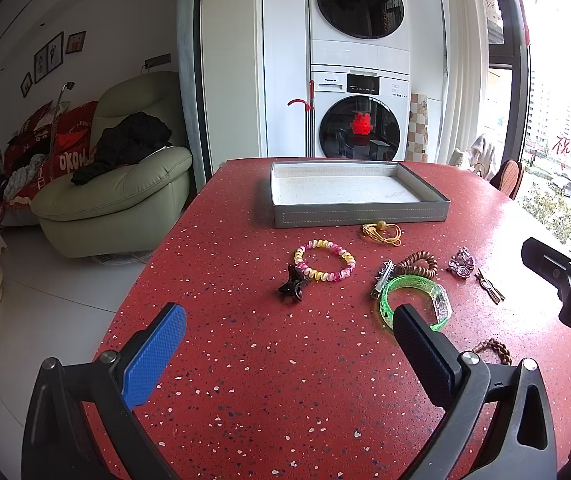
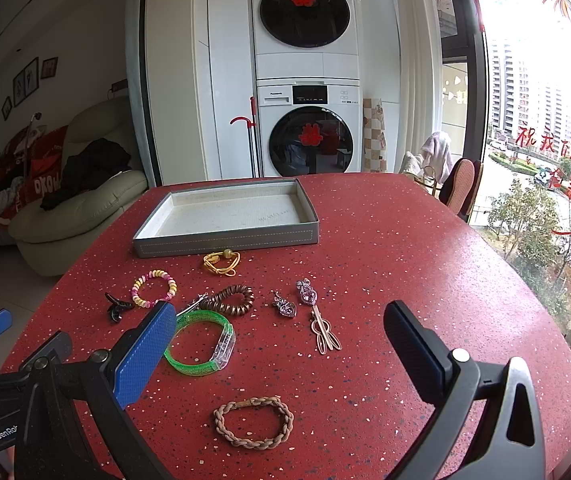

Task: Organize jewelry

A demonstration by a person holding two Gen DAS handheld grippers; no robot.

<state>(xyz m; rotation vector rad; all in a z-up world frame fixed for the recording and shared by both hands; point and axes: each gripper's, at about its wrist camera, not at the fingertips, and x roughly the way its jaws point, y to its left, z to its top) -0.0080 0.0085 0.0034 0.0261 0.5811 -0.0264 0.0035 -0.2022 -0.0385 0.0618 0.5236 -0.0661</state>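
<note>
Two grippers are hovering wide open over the red speckled table (image 2: 405, 240), and you are holding nothing in the left gripper (image 1: 289, 320) or the right gripper (image 2: 281, 320). Nearest you, well short of the grey tray (image 2: 225, 240), the braided tan bracelet (image 2: 253, 424) is lying flat. Closer to the tray, the green bangle (image 2: 201, 342) is sitting beside the brown coil hair tie (image 2: 231, 299), with the pink-and-yellow coil bracelet (image 2: 154, 288) to their left. The yellow cord bracelet (image 2: 222, 263) is lying just before the tray's front wall.
</note>
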